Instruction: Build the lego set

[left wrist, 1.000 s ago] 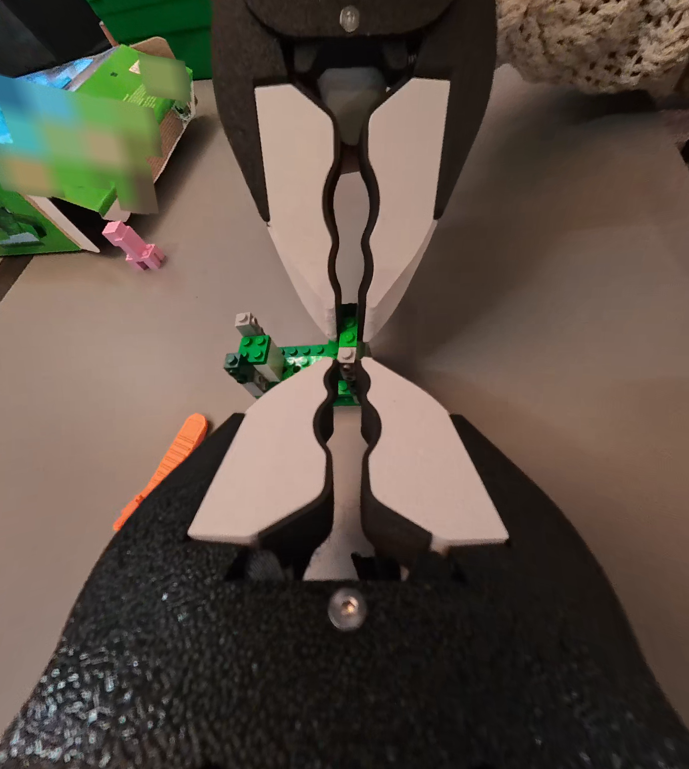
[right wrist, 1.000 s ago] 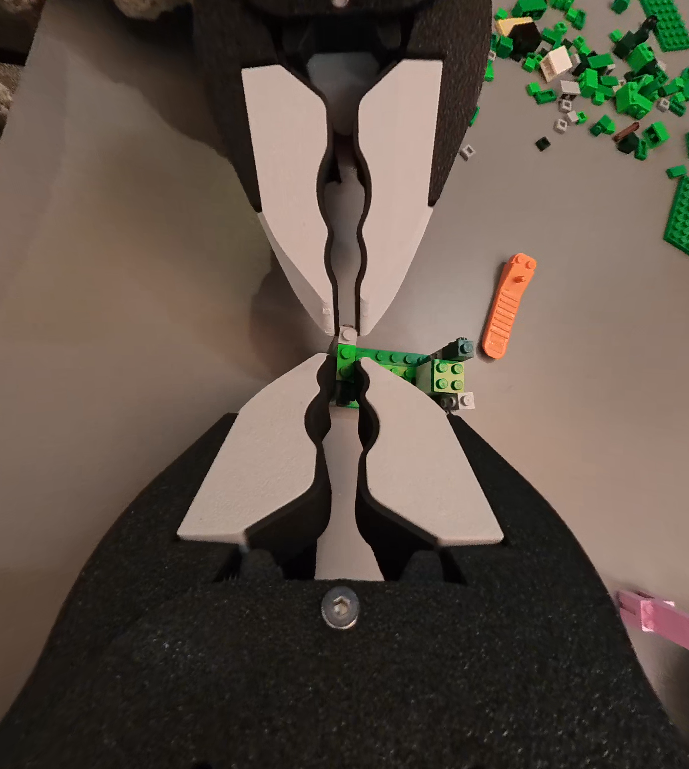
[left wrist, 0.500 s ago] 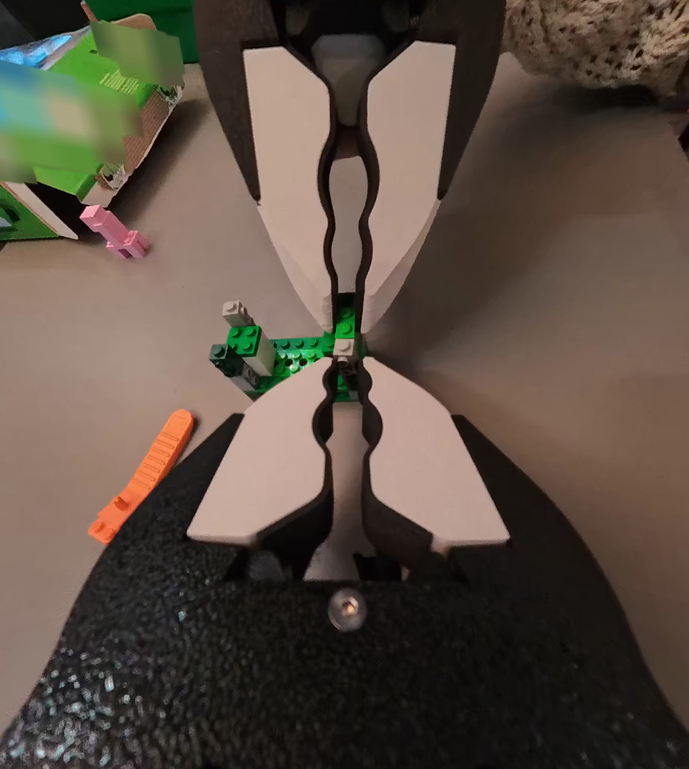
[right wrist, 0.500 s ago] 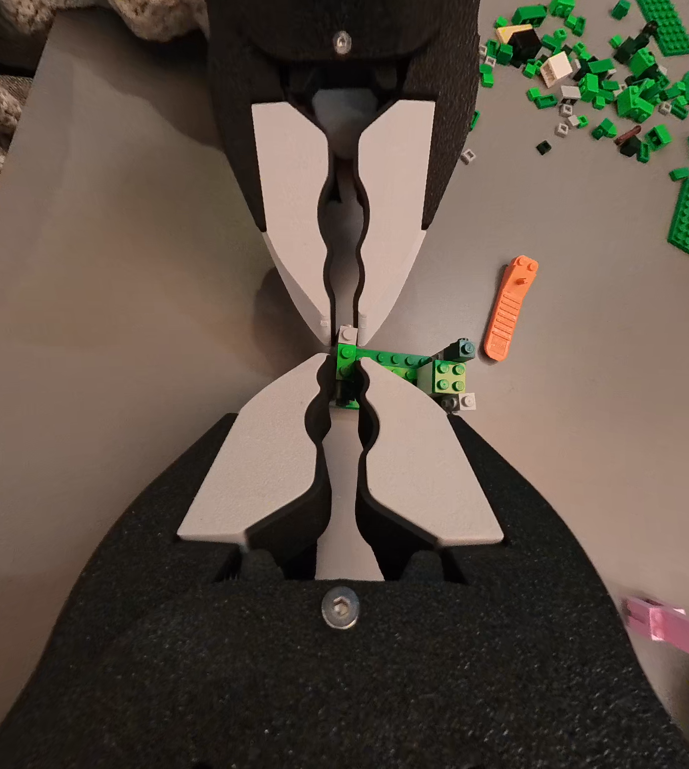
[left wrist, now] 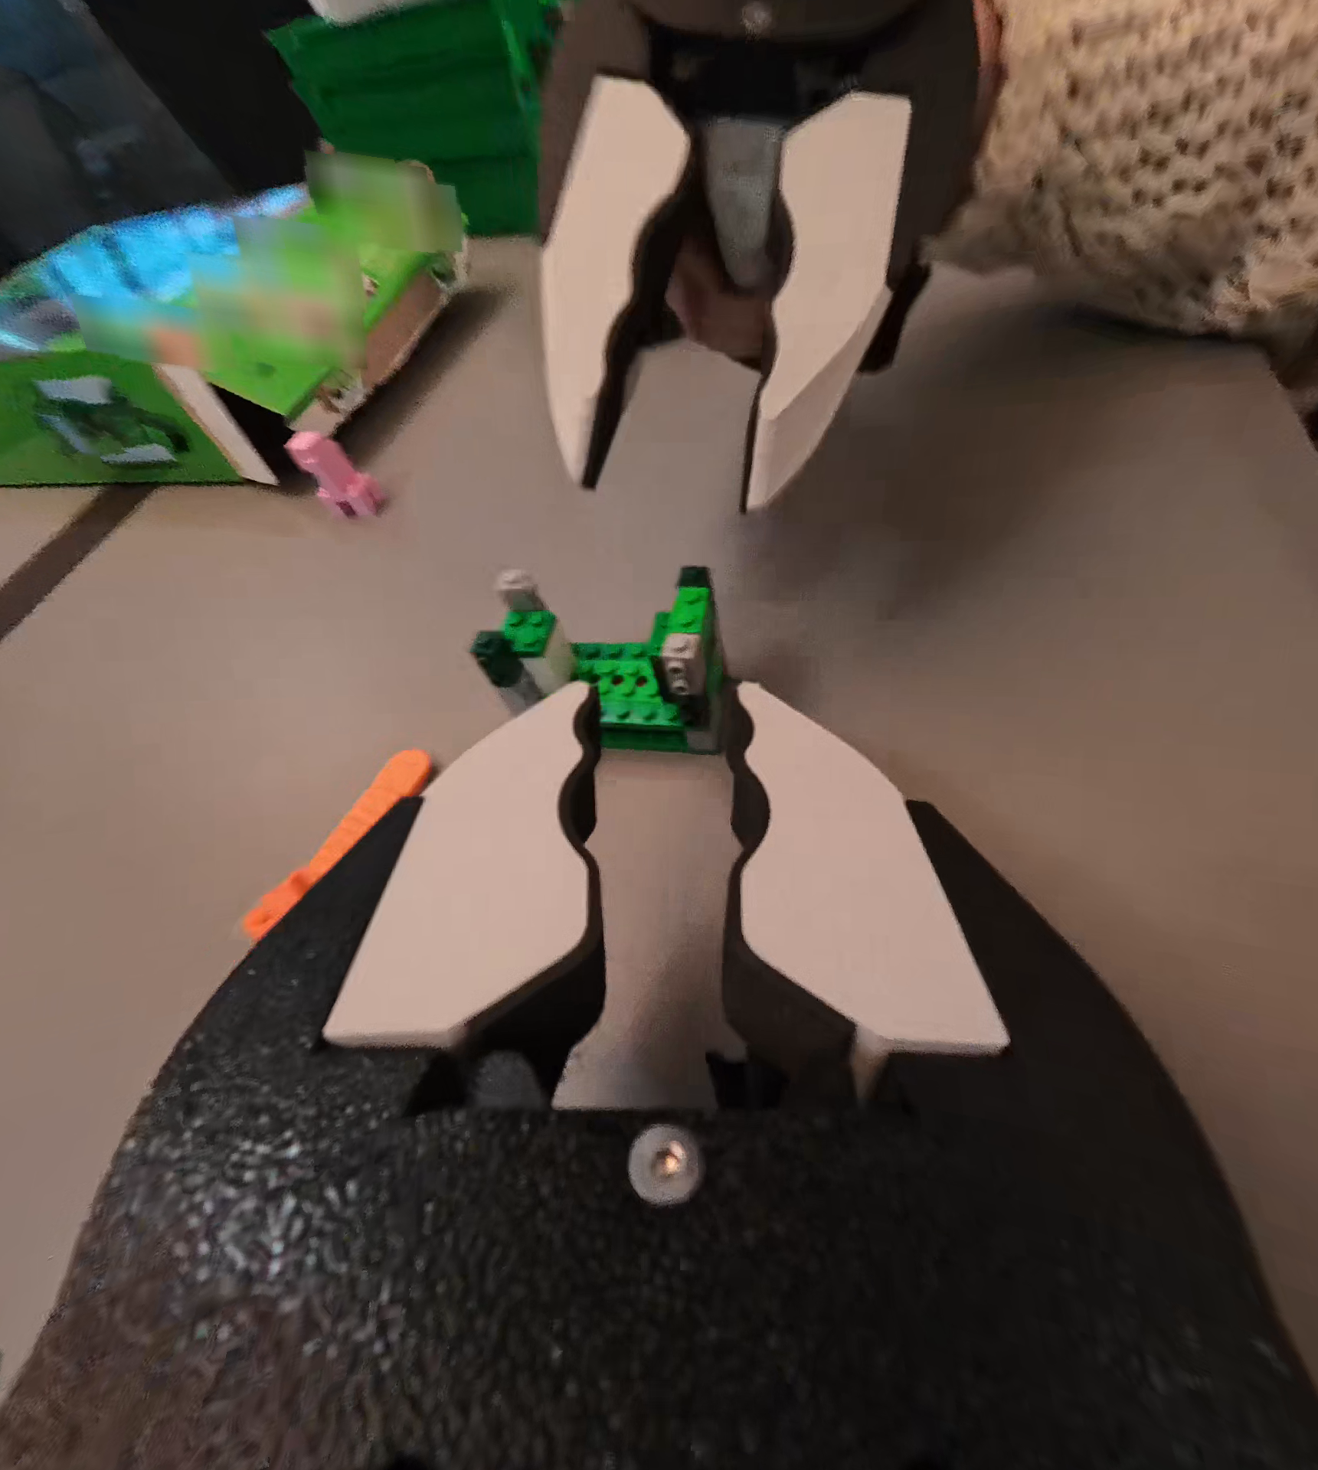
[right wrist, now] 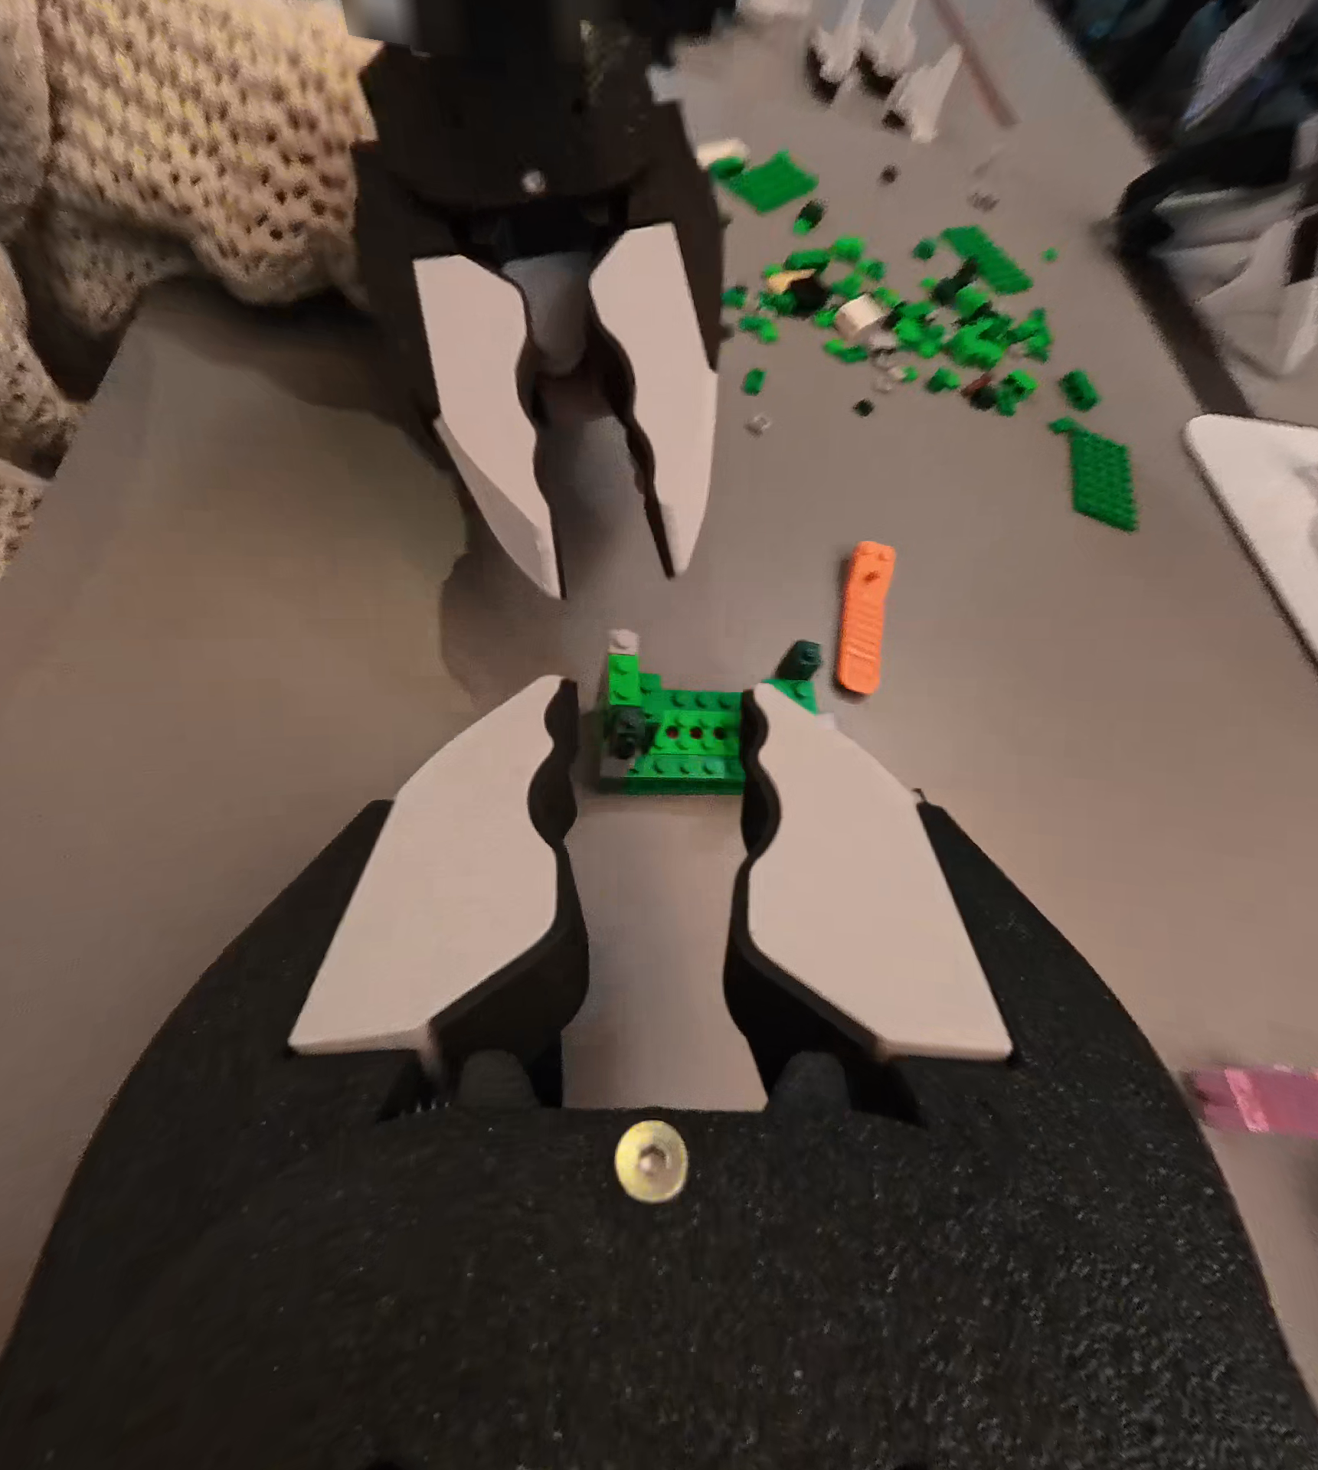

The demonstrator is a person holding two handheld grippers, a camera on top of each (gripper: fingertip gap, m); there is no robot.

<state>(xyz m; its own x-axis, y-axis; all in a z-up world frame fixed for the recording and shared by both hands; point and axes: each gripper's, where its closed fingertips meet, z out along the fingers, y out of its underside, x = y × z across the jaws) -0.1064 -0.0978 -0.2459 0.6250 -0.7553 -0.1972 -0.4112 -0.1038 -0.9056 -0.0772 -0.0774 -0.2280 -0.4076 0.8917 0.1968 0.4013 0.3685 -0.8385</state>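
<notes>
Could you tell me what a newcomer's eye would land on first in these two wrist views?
First, the small green lego build on the grey table, sitting between two open sets of tongs that face each other: the left tongs and the right tongs. Next, the scatter of loose green bricks at the far right in the right wrist view. The orange brick separator lies just beside the build.
</notes>
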